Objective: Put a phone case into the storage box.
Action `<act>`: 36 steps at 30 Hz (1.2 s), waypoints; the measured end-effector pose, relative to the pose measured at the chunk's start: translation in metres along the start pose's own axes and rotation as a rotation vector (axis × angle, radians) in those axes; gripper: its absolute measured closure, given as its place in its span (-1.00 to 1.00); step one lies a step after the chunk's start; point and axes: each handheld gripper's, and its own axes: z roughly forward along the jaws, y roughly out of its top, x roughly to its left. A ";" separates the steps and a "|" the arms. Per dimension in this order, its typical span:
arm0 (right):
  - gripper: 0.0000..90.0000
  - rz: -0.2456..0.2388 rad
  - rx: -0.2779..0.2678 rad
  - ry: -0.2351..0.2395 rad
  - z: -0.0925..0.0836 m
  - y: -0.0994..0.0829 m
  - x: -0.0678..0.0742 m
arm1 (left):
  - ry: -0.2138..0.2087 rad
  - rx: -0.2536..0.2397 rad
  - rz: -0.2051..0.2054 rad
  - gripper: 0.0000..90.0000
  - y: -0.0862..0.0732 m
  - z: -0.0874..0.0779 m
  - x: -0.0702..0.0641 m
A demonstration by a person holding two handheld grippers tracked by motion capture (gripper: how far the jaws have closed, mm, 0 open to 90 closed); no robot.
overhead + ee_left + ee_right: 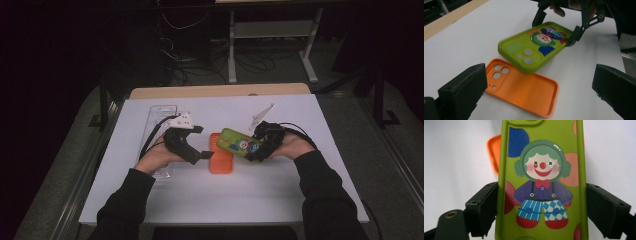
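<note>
Right tongs [541,205] clamp green case [541,170] sides.

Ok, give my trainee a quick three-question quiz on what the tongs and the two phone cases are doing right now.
1. True or false: the right tongs are clamped across the sides of the green clown case.
2. Which way does the orange case lie on the white table? A) hollow side up B) hollow side down C) standing on its edge
3. What do the left tongs hold?

Key
1. True: a pad presses each long side, and the case is lifted at a tilt above the orange one.
2. A: its inside and raised rim face up.
3. Nothing: the jaws stand wide open, pointed towards both cases.
</note>
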 end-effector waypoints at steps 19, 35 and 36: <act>-0.66 -0.210 0.068 0.115 0.022 0.022 0.043 | -0.101 0.119 0.145 -1.00 0.001 0.012 -0.025; -0.66 -0.302 0.060 0.153 0.015 0.034 0.063 | -0.171 0.248 0.251 -1.00 -0.003 0.024 -0.036; -0.66 -0.306 0.058 0.153 0.014 0.034 0.064 | -0.172 0.254 0.257 -1.00 -0.003 0.025 -0.036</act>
